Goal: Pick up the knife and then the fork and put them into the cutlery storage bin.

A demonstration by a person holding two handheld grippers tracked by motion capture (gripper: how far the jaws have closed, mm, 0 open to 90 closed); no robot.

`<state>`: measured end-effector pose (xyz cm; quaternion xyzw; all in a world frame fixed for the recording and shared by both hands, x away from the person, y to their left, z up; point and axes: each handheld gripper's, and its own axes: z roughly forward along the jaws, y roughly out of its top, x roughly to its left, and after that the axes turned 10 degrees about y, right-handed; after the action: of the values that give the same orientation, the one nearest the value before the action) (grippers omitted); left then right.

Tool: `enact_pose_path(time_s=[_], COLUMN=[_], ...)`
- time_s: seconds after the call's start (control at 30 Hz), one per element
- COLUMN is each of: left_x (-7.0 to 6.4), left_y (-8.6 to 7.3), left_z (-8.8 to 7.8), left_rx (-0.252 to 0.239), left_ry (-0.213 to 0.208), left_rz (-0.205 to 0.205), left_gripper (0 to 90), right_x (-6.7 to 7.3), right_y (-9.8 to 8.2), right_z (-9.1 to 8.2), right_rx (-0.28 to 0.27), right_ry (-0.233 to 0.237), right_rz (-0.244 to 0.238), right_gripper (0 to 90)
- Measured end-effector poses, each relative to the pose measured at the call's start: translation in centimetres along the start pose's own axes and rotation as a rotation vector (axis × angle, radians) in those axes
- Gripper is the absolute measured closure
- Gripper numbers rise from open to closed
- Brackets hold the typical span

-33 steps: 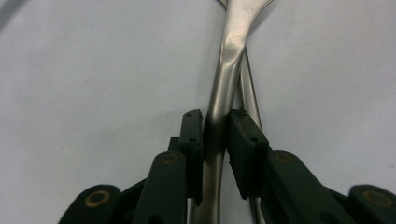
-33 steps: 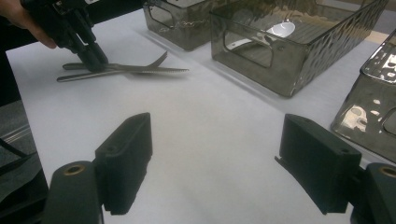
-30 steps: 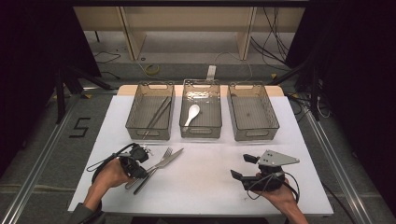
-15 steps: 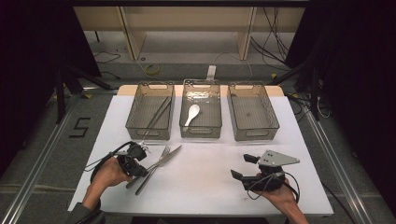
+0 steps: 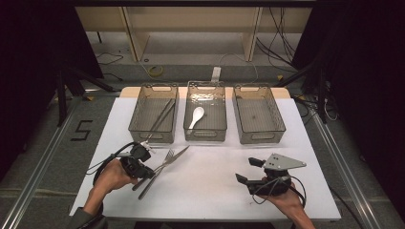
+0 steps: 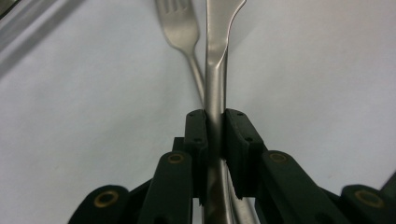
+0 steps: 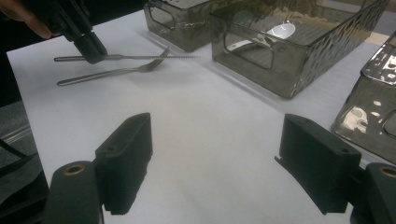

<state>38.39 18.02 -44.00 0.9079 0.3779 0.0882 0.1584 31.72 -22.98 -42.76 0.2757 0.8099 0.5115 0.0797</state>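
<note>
Three bins along table's far edge: left w/ chopsticks, mid w/ spoon, right empty. L gripper clamps knife; R gripper wide.

Brushed metal knife and fork, matt white table, translucent smoky plastic bins

tabletop white | floor marked "5" | cables behind | wooden shelf frame at back
</note>
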Motion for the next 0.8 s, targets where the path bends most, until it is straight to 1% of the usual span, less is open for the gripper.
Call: enact_pose_path(time_s=[0.03,0.07,0.1,0.13,0.17,0.2,0.27,0.43,0.57,0.6,0.8], left_x=[-0.3,-0.6,-0.8,-1.1,-1.4,-1.6,-2.1,-3.5,-4.5,-4.6,-6.0], left_y=[0.2,0.4,0.6,0.8,1.1,1.3,1.8,3.0,4.1,4.3,5.6], left_z=[0.0,-0.1,-0.1,-0.1,-0.2,-0.2,-0.2,-0.1,0.1,0.1,0.6], left_rx=[0.002,0.001,-0.003,0.005,0.004,0.005,0.002,0.005,0.01,0.007,0.028], left_ry=[-0.009,-0.013,-0.025,-0.046,-0.048,-0.056,-0.065,-0.118,-0.131,-0.134,-0.146], left_rz=[0.0,0.015,0.01,0.014,0.024,0.027,0.047,0.084,0.132,0.137,0.178], left_gripper=[78.9,78.9,78.9,78.9,78.9,78.9,78.9,78.9,78.8,78.9,78.9], right_x=[0.1,0.1,0.2,0.4,0.5,0.8,1.3,2.7,3.7,3.9,4.8], right_y=[0.1,0.1,0.2,0.2,0.3,0.4,0.7,1.4,1.6,1.7,1.9], right_z=[0.0,0.1,0.2,0.4,0.5,0.7,1.2,2.5,3.7,4.0,5.3], right_rx=[-0.002,-0.001,-0.002,0.0,0.004,0.009,0.017,0.046,0.093,0.106,0.155], right_ry=[0.004,0.008,0.012,0.016,0.017,0.017,0.029,0.068,0.091,0.094,0.099], right_rz=[0.001,-0.003,-0.008,-0.012,-0.021,-0.035,-0.066,-0.147,-0.22,-0.236,-0.301], right_gripper=[26.5,26.5,26.4,26.5,26.5,26.5,26.5,26.4,26.5,26.4,26.6])
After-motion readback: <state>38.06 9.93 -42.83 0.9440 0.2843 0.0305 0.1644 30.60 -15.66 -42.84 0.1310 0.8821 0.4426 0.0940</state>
